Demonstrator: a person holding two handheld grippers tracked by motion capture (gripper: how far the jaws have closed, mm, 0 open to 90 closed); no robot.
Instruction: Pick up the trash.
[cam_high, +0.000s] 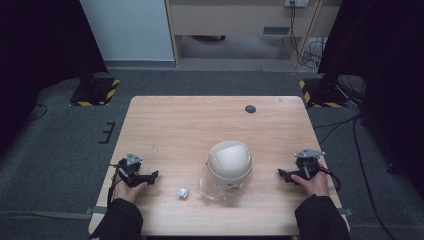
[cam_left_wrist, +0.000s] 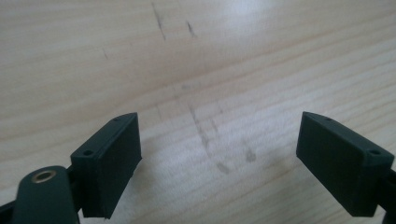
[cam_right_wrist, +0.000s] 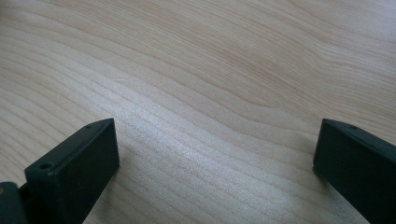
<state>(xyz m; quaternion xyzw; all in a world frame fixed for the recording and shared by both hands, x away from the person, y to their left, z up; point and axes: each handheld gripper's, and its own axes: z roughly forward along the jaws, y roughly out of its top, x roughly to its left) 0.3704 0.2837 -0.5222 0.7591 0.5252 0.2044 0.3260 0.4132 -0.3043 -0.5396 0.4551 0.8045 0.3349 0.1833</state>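
Left gripper (cam_left_wrist: 219, 158): the jaws stand wide apart with nothing between them; bare wood grain with a few faint dark scuffs lies in the gap. Right gripper (cam_right_wrist: 217, 172): the jaws are likewise spread wide and hold nothing, with bare wood between the pads.

In the high view, the left gripper (cam_high: 150, 176) rests on the table (cam_high: 170, 125) near its near-left corner, jaws pointing toward the centre. The right gripper (cam_high: 283, 174) rests near the near-right edge, jaws pointing inward toward the centre.

Between the two grippers stands a clear plastic bin (cam_high: 212, 187) with a beige domed lid (cam_high: 229, 160), near the table's front centre and apart from both grippers. A small crumpled white paper ball (cam_high: 182, 193) lies on the wood just left of the bin, between it and the left gripper, touching neither.

A dark round spot (cam_high: 250, 109) sits near the table's far edge.
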